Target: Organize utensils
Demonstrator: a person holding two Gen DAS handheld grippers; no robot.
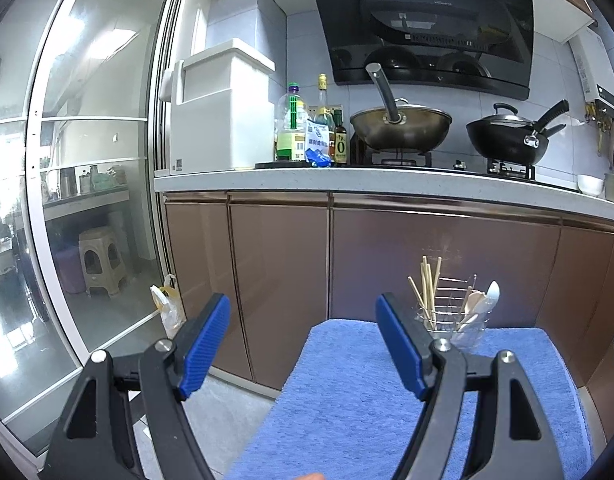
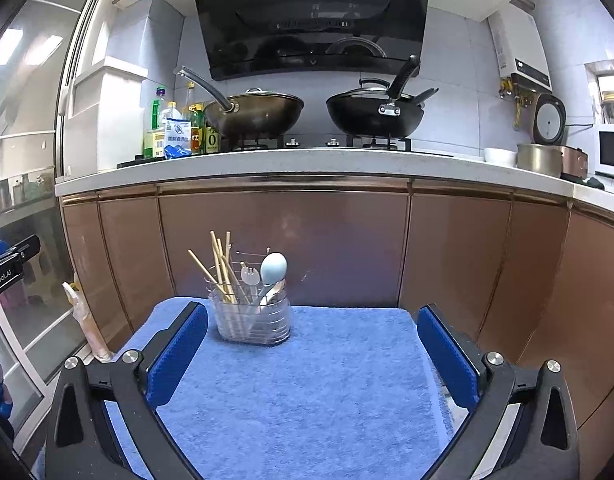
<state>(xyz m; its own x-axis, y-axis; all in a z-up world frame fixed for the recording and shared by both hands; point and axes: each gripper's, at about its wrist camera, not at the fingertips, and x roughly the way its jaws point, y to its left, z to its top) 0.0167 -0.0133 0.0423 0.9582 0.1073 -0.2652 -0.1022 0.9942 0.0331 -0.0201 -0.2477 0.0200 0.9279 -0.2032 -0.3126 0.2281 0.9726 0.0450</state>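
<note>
A wire utensil holder (image 2: 251,320) stands at the far end of a blue towel (image 2: 307,392). In it stand several wooden chopsticks (image 2: 221,268), a pale fork (image 2: 250,277) and a light blue spoon (image 2: 273,268). My right gripper (image 2: 313,336) hangs open over the towel, short of the holder, with nothing between its blue pads. The left wrist view shows the same holder (image 1: 453,320) just right of my left gripper (image 1: 303,334), which is open and empty over the towel's (image 1: 347,400) left edge. Chopsticks (image 1: 427,284) and spoons (image 1: 483,302) stick up there.
Brown cabinet doors (image 2: 283,240) rise right behind the towel. Above them a white counter (image 2: 307,164) carries two woks (image 2: 253,114), oil bottles (image 2: 175,128) and pots at the right. A glass sliding door (image 1: 87,160) and a plastic bag (image 1: 169,308) stand at the left.
</note>
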